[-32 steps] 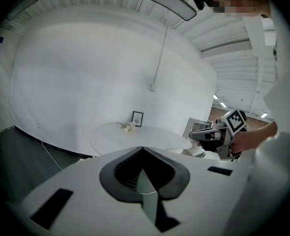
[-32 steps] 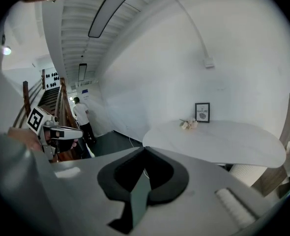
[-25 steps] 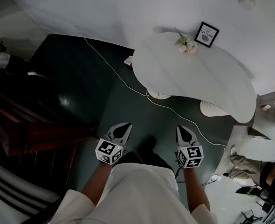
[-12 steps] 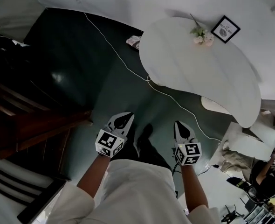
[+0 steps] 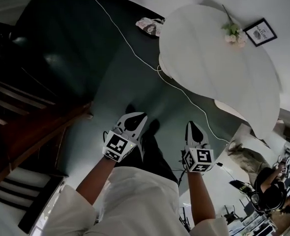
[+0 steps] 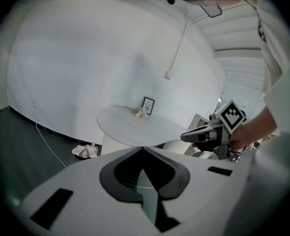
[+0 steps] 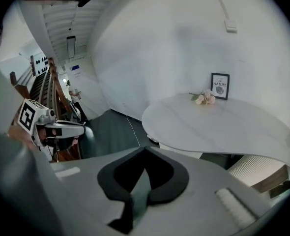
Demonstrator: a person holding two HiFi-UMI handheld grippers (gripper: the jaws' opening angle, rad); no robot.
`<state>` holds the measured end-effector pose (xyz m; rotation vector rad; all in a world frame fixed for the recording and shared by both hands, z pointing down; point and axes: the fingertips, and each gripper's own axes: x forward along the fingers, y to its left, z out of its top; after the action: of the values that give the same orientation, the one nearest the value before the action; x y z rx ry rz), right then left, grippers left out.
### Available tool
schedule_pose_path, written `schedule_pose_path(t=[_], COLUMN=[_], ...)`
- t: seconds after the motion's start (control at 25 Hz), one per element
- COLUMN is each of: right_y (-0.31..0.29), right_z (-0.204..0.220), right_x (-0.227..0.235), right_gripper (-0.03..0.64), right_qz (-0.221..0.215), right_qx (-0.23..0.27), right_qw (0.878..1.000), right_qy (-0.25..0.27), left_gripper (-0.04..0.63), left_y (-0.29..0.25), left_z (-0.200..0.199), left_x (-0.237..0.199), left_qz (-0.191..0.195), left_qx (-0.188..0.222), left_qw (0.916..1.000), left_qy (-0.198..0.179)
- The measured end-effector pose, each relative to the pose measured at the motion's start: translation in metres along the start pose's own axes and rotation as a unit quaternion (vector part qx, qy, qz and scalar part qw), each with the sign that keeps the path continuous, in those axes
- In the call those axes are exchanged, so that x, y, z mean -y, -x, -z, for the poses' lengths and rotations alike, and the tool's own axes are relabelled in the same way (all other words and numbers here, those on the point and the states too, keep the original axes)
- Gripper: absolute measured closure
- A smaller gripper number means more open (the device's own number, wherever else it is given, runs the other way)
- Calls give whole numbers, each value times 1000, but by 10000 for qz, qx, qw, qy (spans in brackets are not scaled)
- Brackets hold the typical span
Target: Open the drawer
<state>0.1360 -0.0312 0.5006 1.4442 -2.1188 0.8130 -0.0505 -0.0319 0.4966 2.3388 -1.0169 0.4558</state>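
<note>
head view: left gripper [image 5: 137,117], right gripper [image 5: 191,127] pressed together, empty; i see no drawer, task unstarted, table [image 5: 209,58] at 1 o'clock.

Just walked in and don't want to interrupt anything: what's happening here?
A person stands on the dark floor holding the left tongs and the right tongs out in front, both shut and empty. A white table with flowers and a framed picture stands ahead. Nothing is being handled at this moment.
</note>
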Motion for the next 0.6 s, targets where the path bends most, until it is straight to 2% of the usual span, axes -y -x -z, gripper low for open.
schedule_pose_path(t=[0.32,0.6], right_y=[-58,-107], right_z=[26,55], right_x=[3,10], right_gripper=[606,606], right_qz=[178,235], right_qx=[-231,-402], right_qw=[9995,9989], right_qy=[96,40], left_gripper=[588,588], left_y=[-21,-51], left_z=[23,58], left_x=[-46,-57], left_qz=[-14,158], left_qx=[39,7], left_qw=[9999,9999], left_qy=[92,61])
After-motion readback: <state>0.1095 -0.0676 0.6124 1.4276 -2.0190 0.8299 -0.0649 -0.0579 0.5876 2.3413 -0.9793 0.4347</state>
